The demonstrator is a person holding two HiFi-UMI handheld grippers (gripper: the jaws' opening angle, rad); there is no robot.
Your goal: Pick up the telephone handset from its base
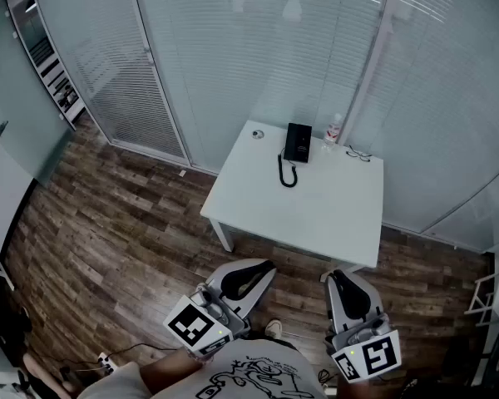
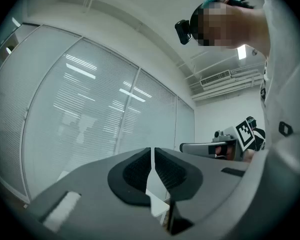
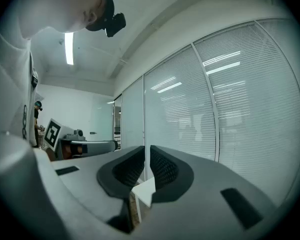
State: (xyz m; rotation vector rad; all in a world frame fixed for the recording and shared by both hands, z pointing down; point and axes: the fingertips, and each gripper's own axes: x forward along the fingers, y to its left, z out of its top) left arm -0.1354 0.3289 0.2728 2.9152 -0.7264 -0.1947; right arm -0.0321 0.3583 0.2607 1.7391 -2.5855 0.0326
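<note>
Left gripper [image 2: 152,156]: jaws pressed together, nothing in them, held level near the body
Right gripper [image 3: 146,156]: jaws closed too, empty, level beside the left one
Handset [image 1: 292,142]: sitting on its base [image 1: 303,145] at the table's [image 1: 316,210] far edge, cord [image 1: 287,174] looping to the near side
Gap: both grippers well short of the table, over the floor [image 1: 108,223]
Bottle [image 1: 333,130]: just right of the base

The telephone [image 1: 297,142] on the desk [image 1: 316,214] was too small to make out its parts, and so were the things near it (a round thing [image 1: 258,134], a bottle-like thing [image 1: 333,129], a wiry thing [image 1: 358,154]). In their own views the left gripper [image 2: 153,154] and right gripper [image 3: 147,154] hid all but a desk corner
</note>
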